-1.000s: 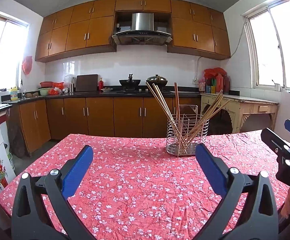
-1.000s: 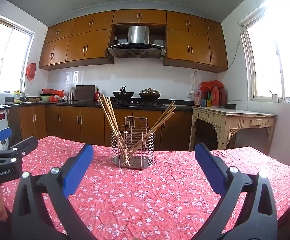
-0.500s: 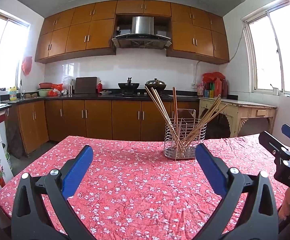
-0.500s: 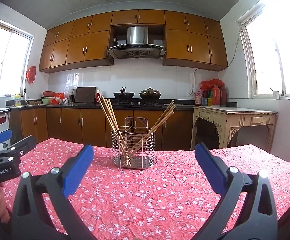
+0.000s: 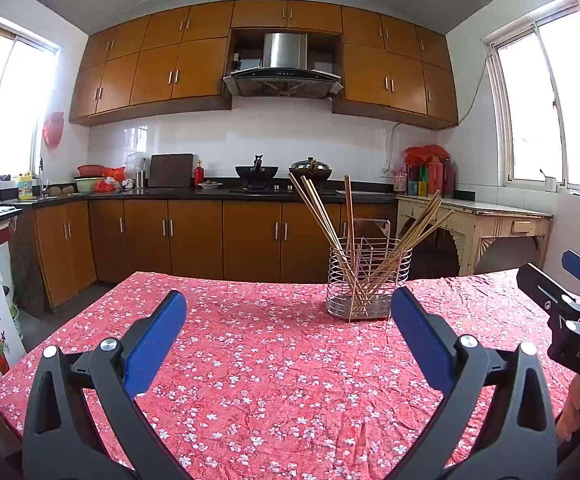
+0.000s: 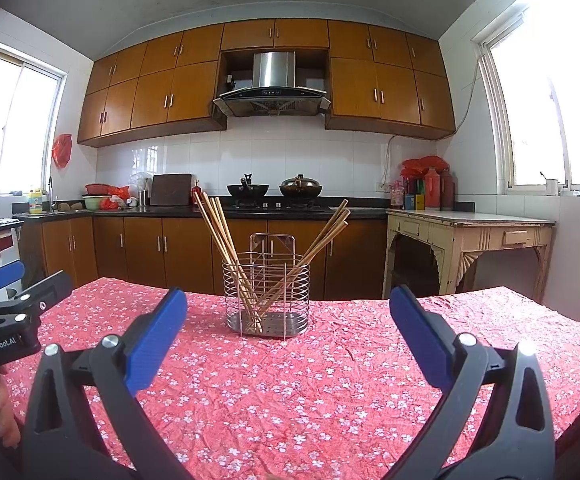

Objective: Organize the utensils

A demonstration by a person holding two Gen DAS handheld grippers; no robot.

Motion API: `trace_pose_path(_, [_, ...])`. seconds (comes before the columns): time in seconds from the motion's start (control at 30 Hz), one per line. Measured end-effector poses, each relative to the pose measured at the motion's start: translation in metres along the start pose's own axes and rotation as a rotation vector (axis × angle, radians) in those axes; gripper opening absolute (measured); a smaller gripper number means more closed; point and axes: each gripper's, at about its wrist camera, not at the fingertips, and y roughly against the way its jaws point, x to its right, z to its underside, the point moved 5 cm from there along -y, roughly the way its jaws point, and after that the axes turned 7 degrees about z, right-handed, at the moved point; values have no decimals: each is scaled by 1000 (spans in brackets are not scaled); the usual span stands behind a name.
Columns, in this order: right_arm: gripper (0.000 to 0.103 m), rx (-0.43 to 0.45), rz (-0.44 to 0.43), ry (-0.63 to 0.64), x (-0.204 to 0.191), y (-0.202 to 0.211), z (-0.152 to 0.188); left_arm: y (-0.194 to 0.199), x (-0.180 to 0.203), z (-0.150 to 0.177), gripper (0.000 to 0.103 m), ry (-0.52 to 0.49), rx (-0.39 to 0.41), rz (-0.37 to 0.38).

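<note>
A wire utensil holder (image 5: 364, 284) stands upright on the red floral tablecloth (image 5: 266, 364); it also shows in the right wrist view (image 6: 267, 294). Several wooden chopsticks (image 5: 322, 212) lean out of it to both sides, also seen in the right wrist view (image 6: 220, 226). My left gripper (image 5: 288, 324) is open and empty, above the table, short of the holder and to its left. My right gripper (image 6: 288, 324) is open and empty, facing the holder. Each gripper shows at the edge of the other's view.
Behind the table run brown base cabinets (image 5: 194, 236) with a black counter holding a wok (image 5: 257, 171) and a lidded pot (image 5: 310, 166). A cream side table (image 5: 490, 224) stands at the right under a window. The tablecloth's far edge lies just behind the holder.
Both grippers have drawn back and tilted up slightly, so the holder sits a little lower and farther in both views. Both stay open and empty.
</note>
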Motion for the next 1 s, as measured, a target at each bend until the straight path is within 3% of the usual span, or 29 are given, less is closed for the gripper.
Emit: trace_pose_path(1.0, [99, -6, -8, -14, 7, -5, 3, -1, 2, -1, 101, 4, -7, 2])
